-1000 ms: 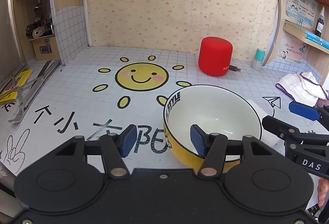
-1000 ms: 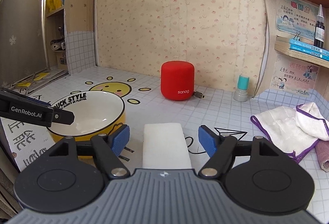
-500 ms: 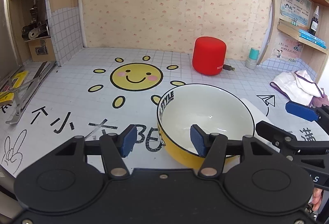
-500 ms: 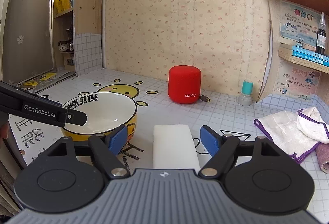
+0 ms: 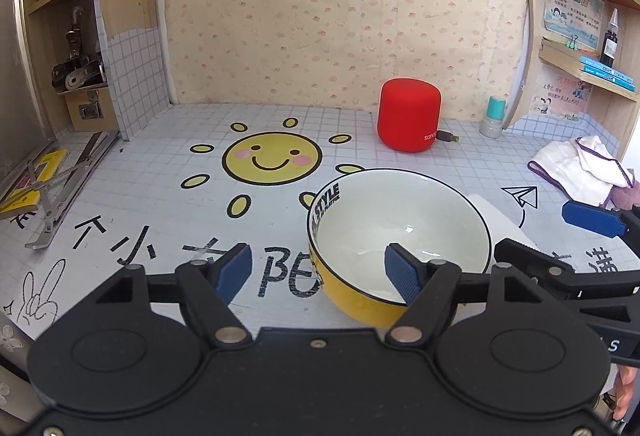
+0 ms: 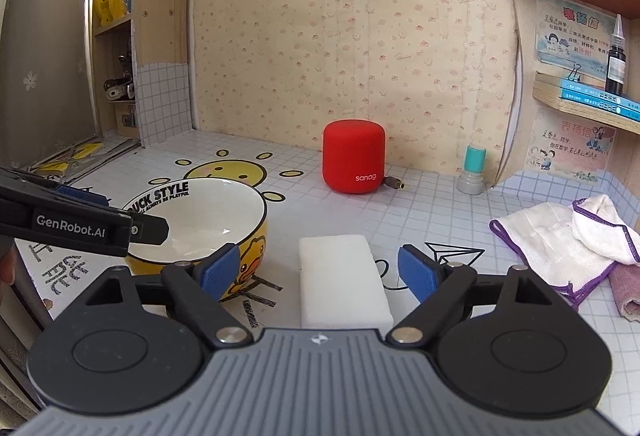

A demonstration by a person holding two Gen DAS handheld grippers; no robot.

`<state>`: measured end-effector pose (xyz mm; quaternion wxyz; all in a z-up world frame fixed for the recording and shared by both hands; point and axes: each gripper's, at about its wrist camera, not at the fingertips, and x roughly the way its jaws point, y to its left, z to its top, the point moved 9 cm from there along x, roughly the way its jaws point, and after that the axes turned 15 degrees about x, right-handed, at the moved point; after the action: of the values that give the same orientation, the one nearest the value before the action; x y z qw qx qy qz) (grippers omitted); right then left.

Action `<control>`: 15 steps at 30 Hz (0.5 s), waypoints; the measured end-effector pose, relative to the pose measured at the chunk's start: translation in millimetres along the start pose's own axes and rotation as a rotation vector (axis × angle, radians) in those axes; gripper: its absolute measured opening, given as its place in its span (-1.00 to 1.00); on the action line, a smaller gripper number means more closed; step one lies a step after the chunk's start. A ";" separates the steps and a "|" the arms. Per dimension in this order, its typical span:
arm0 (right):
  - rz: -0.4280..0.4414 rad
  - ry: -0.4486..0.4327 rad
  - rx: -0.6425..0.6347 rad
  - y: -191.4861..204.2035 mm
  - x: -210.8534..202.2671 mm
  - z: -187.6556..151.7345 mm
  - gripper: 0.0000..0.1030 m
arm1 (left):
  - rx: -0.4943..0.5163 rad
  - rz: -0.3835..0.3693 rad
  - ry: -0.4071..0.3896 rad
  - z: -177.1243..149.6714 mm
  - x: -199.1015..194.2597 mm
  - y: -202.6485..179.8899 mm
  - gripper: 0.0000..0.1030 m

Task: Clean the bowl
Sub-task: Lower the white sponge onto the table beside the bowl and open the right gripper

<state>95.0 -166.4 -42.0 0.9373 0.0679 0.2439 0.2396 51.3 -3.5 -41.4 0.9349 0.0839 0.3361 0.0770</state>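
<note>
Now both our tools have just been opening: left tool (image 5: 318, 270) astride the bowl (image 5: 400, 232) rim without gripping, right tool (image 6: 319, 272) wide around the sponge (image 6: 342, 276) beside the bowl, pickup pending.

Bowl (image 6: 196, 224) left of sponge (image 6: 342, 276); speaker (image 6: 354, 156) behind.

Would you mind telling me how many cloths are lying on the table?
2: a white cloth with purple trim at the table's right edge, and a pink cloth rolled just beside it, partly cut off; more may lie out of frame.
</note>
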 end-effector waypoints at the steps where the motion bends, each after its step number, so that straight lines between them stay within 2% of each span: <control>1: -0.006 0.001 0.011 -0.5 0.1 0.8 0.69 | -0.007 0.003 0.002 -0.5 -0.9 1.3 0.52; 2: -0.014 0.007 0.031 -1.7 0.3 2.1 0.69 | -0.013 0.005 0.003 -0.8 -1.8 2.1 0.60; 9: -0.068 0.068 0.201 -8.2 1.2 7.9 0.69 | -0.024 0.032 0.007 -1.6 -13.6 2.9 0.60; 15: -0.165 0.065 0.261 -6.0 -7.2 11.1 0.69 | 0.003 0.056 0.009 -3.8 -26.7 -1.9 0.66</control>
<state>97.4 -175.3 -30.8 0.9286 0.1611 0.3079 0.1301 28.6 -10.3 -28.3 0.9307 0.0941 0.3380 0.1033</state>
